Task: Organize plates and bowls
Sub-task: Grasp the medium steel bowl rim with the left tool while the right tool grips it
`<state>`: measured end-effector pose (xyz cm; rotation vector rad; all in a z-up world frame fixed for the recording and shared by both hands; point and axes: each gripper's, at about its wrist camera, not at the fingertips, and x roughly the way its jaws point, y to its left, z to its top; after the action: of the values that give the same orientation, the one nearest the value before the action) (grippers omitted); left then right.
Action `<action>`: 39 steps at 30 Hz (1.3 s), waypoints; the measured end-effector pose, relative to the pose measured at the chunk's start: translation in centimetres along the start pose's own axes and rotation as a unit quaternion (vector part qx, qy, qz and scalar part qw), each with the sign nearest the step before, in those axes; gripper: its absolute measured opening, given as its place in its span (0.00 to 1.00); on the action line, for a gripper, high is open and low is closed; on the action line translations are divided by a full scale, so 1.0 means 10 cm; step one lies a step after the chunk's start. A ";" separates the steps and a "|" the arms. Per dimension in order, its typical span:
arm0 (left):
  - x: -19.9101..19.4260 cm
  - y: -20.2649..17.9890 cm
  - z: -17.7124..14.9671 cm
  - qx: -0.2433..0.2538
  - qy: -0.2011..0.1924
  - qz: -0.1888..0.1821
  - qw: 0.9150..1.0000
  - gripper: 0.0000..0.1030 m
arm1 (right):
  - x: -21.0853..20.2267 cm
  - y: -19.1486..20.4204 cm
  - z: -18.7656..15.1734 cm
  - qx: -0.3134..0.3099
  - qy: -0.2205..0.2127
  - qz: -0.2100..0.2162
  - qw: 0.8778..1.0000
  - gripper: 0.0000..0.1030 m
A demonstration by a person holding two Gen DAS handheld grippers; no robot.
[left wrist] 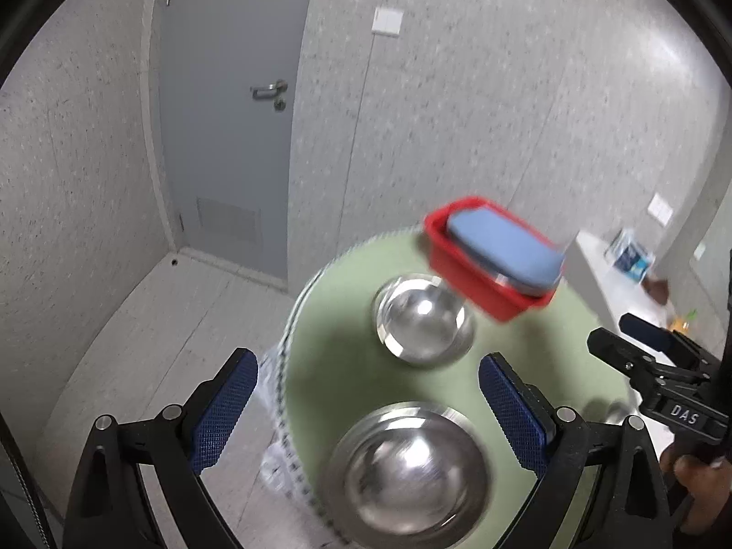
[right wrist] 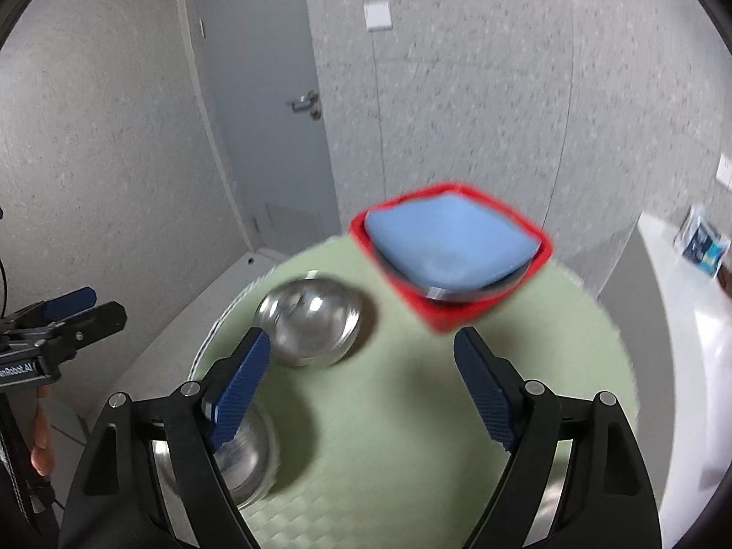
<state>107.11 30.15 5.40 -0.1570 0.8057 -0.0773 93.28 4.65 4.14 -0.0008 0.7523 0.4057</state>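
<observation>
You are holding both grippers over a round pale green table (left wrist: 347, 366), and both views are blurred by movement. Your left gripper (left wrist: 366, 407) is standing with its blue pads spread wide and nothing between them; your right gripper (right wrist: 361, 384) is likewise released and carrying nothing.

The left wrist view is showing the near steel bowl (left wrist: 407, 471) whole, sitting on the table just below the open jaws, with the far steel bowl (left wrist: 423, 318) beyond it, touching or just beside the red square dish (left wrist: 492, 256). In the right wrist view that near bowl (right wrist: 242, 457) is mostly hiding behind the left finger, while the far bowl (right wrist: 315, 320) is sitting clear and apart from the red dish (right wrist: 450, 251). This view is looking down into the dish: a blue square bowl (right wrist: 450, 247) is nesting inside it, with a steel rim showing underneath at the front edge.

Each view is catching the other gripper at its edge. The left view is reading "DAS" on your right gripper's body (left wrist: 684, 416); the right view is reading "nRobot.AI", cut off at the frame, on the left one (right wrist: 18, 373). A blue-and-white packet (right wrist: 702, 242) is lying on the white counter (right wrist: 677, 320) to the right, its print too blurred to read.
</observation>
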 end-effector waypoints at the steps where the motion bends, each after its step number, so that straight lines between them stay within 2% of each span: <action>1: 0.02 0.02 -0.04 0.003 0.008 -0.001 1.000 0.93 | 0.03 0.05 -0.08 0.006 0.010 0.005 1.000 0.82; 5: 0.11 0.11 -0.20 0.014 0.047 0.002 0.999 0.92 | 0.20 0.23 -0.38 0.018 0.053 0.015 0.998 0.82; 9: 0.17 0.17 -0.30 0.018 0.078 -0.006 0.997 0.91 | 0.26 0.32 -0.62 0.023 0.074 0.010 0.997 0.82; 14: 0.18 -0.01 -0.24 0.044 0.087 -0.026 0.995 0.91 | 0.27 0.28 -0.80 0.041 0.089 -0.001 0.995 0.82; 19: 0.24 -0.08 -0.03 0.049 0.078 -0.034 0.995 0.91 | 0.27 0.16 -0.77 0.058 0.085 -0.009 0.995 0.82; 22: 0.46 -0.11 0.11 0.051 0.073 -0.026 0.996 0.91 | 0.35 0.12 -0.66 0.061 0.078 -0.009 0.995 0.82; 28: 1.14 -0.21 0.48 0.050 0.098 -0.005 0.994 0.88 | 0.70 -0.01 -0.37 0.070 0.070 0.008 0.995 0.82; 34: 1.82 -0.21 0.72 0.044 0.148 0.018 0.988 0.75 | 1.28 -0.05 -0.14 0.071 0.086 0.019 0.994 0.82; 37: 2.10 -0.18 0.74 0.041 0.173 0.020 0.984 0.64 | 1.54 -0.03 -0.12 0.060 0.105 0.022 0.992 0.81; 39: 2.26 -0.17 0.76 0.043 0.185 0.020 0.982 0.55 | 1.70 -0.04 -0.13 0.057 0.117 0.024 0.991 0.74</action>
<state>128.18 26.36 -5.25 -0.0445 1.1751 -0.1050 103.69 10.13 -8.16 0.0774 1.0078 0.4114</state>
